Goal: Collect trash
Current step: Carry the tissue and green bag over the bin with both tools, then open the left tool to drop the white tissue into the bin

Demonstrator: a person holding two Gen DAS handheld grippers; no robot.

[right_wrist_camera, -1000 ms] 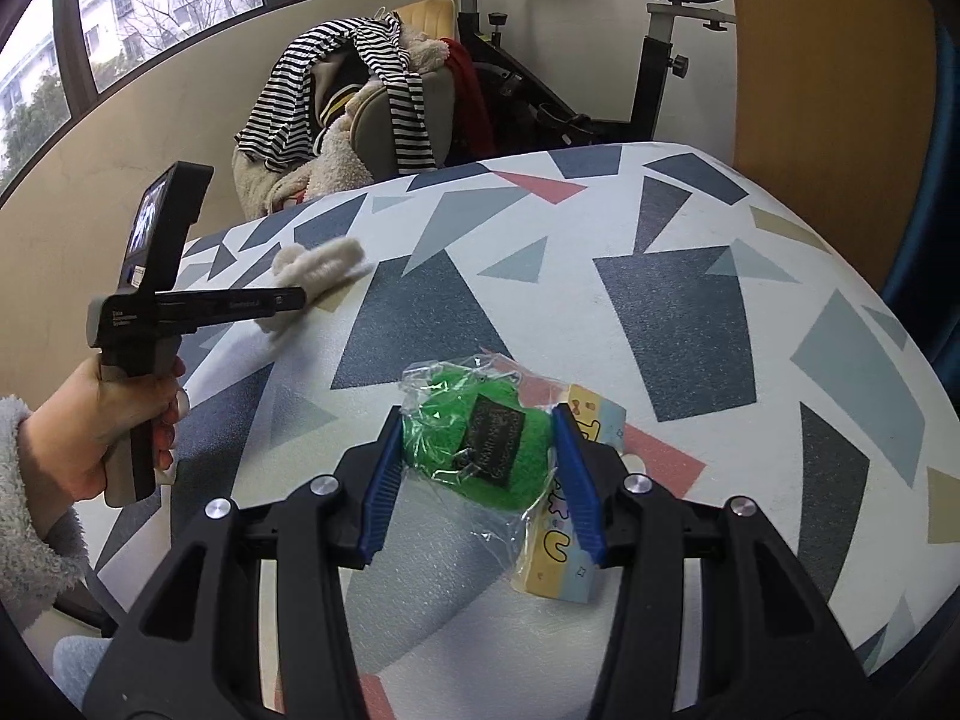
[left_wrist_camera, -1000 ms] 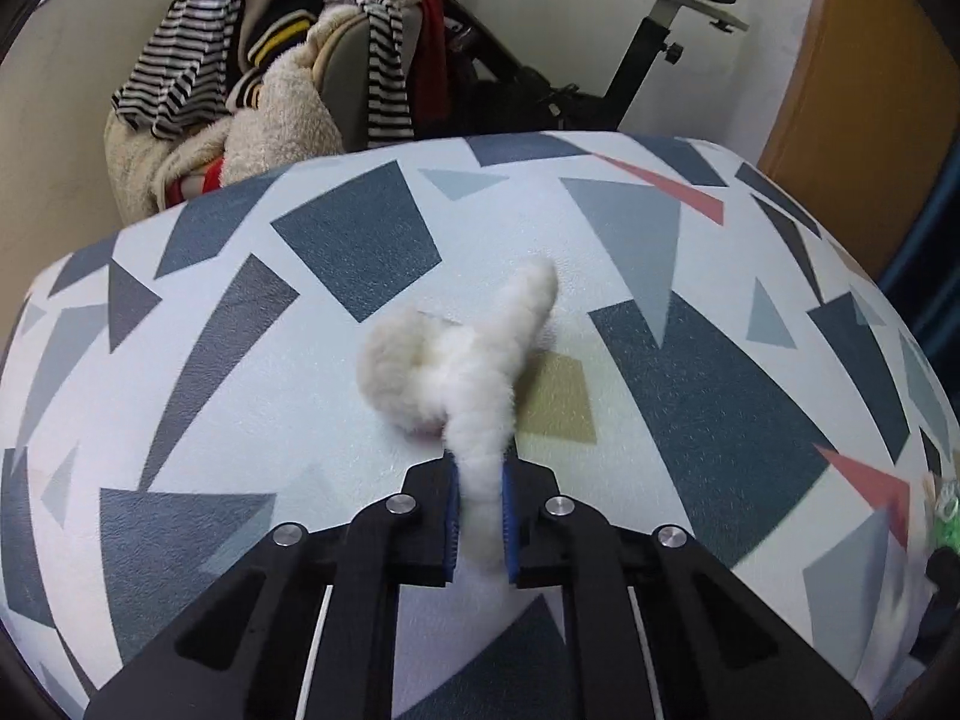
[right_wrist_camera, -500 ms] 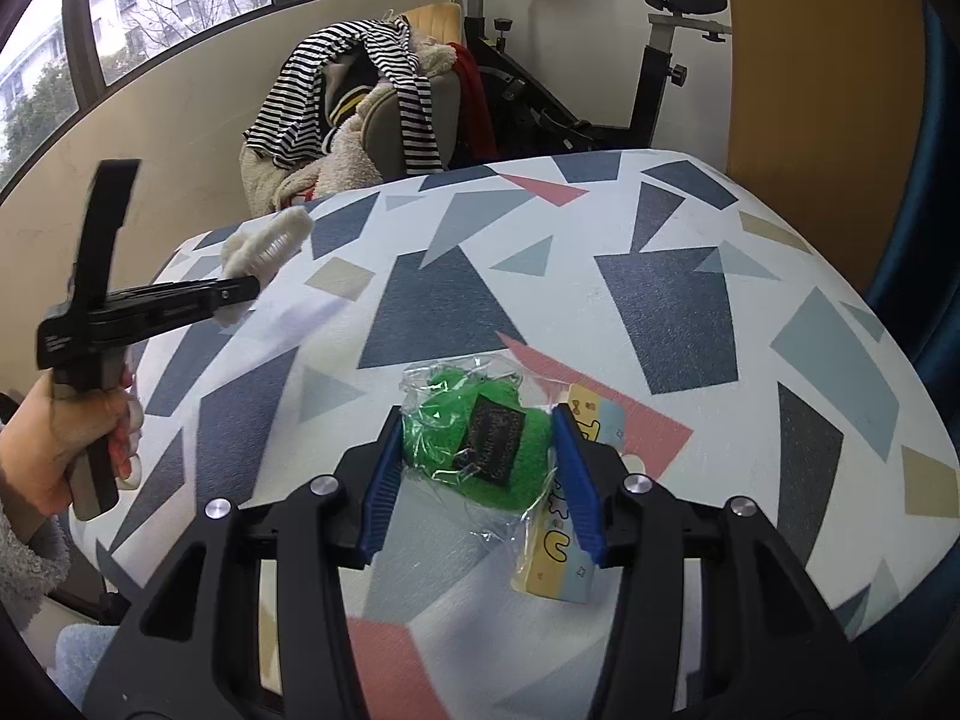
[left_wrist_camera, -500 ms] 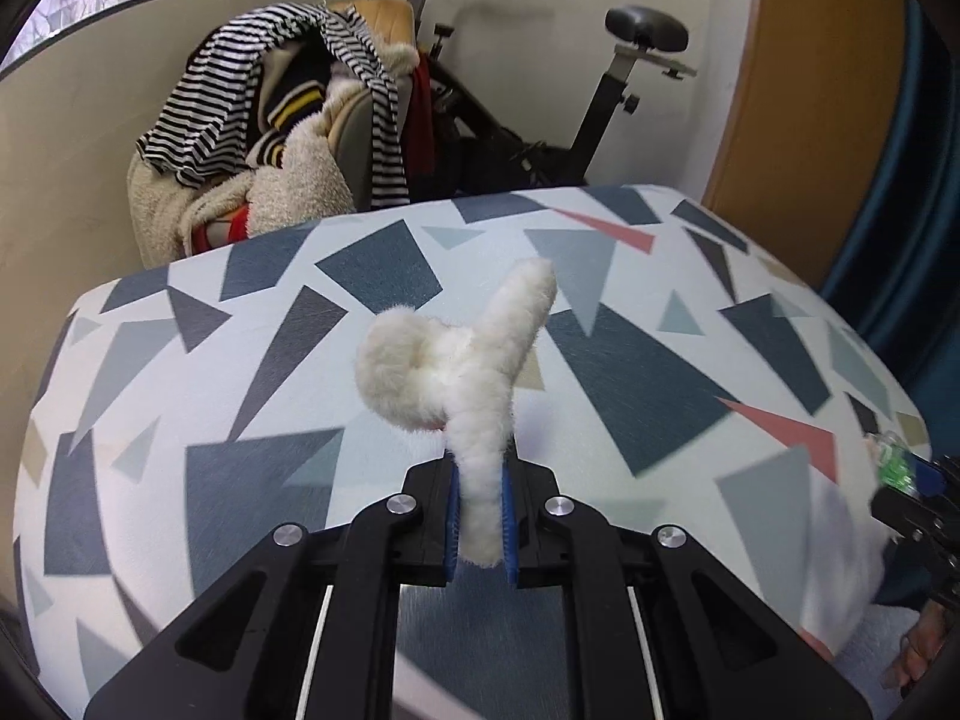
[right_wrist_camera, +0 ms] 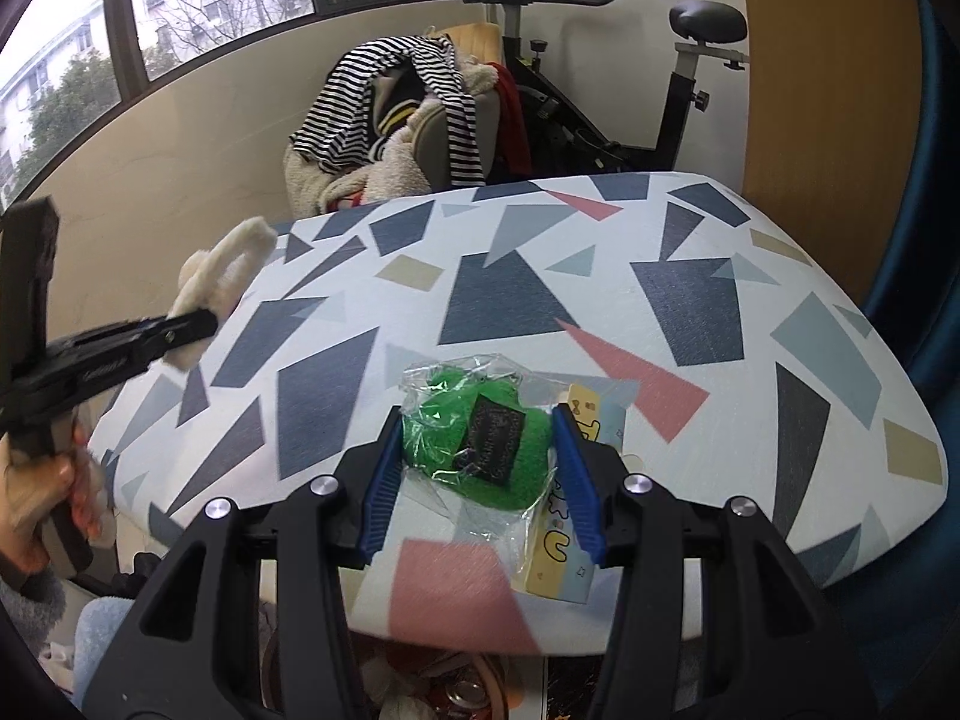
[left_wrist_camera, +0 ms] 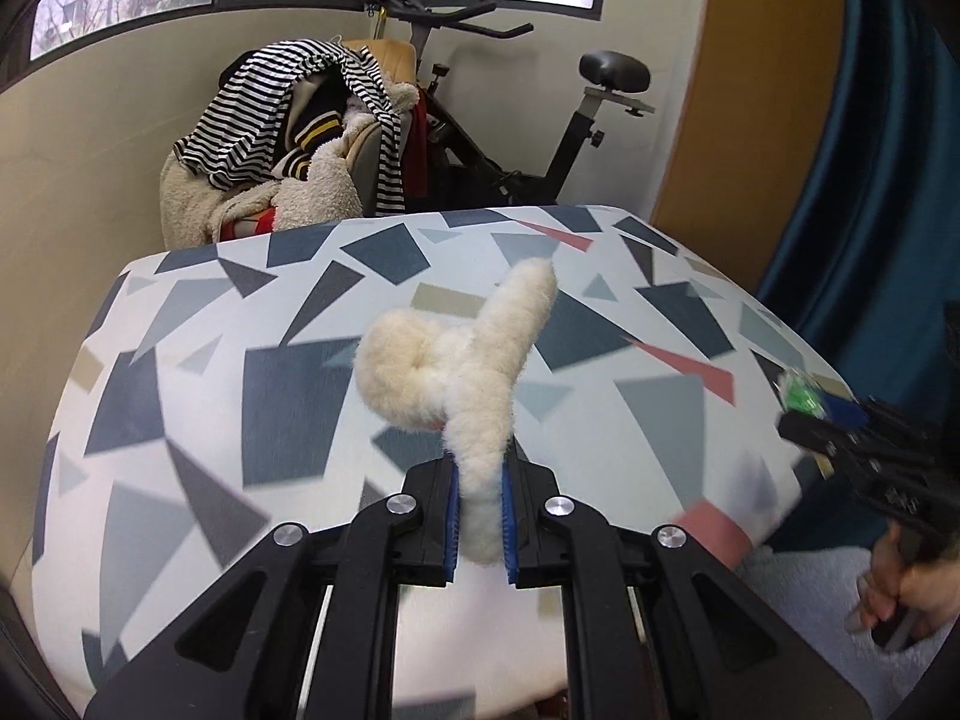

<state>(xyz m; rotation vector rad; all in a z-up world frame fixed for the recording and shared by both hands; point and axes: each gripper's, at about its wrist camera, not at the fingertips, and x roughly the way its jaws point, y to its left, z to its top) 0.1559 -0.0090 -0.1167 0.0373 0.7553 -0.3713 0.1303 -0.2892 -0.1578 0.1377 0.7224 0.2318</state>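
Observation:
My left gripper [left_wrist_camera: 480, 525] is shut on a cream fluffy piece [left_wrist_camera: 474, 372] and holds it lifted above the near edge of the patterned table [left_wrist_camera: 300, 372]. It also shows at the left of the right wrist view [right_wrist_camera: 225, 270]. My right gripper [right_wrist_camera: 480, 480] is shut on a green fuzzy item in clear plastic wrap [right_wrist_camera: 480, 444] with a pale printed card [right_wrist_camera: 570, 540], held above the table's near edge [right_wrist_camera: 660, 324]. The right gripper shows at the right of the left wrist view [left_wrist_camera: 840, 432].
Behind the table stand a chair piled with striped and fleece clothes [left_wrist_camera: 300, 138] and an exercise bike [left_wrist_camera: 540, 120]. A blue curtain [left_wrist_camera: 888, 180] hangs at the right. Below the table's near edge lies floor clutter [right_wrist_camera: 450, 684].
Both grippers have pulled back and up from the table with their items still held. The table now lies farther away in both views.

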